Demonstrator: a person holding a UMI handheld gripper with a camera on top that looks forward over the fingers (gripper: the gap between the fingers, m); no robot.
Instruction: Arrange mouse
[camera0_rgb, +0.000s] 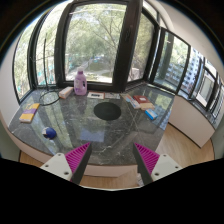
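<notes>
- The table (100, 135), a large dark marbled top set in a bay of tall windows (95, 35), filled the scene ahead of the tongs, with trees visible beyond the glass
- A round black mat (108, 110), which looked like a mouse pad, lay near the middle of the table; nothing could be seen resting on it
- The tongs (112, 157) hung over the near edge of the table, fingers spread wide apart with nothing between the pink pads (77, 155)
- A pink bottle (80, 81) stood upright at the far side, just beside a low box-like thing (66, 92)
- Flat colourful items (28, 112) lay toward the left end of the table, and others (146, 106) toward the right
- A small blue object (50, 132) sat on the near left of the table, well apart from the round mat; it may have been the mouse, though it was too small to tell for certain
- By this showing the task was judged hardly begun: nothing was gripped, and the reach, the pick-up and the placing all remained
- The path from the tongs toward the blue object looked unobstructed, the flat items lying just beyond it
</notes>
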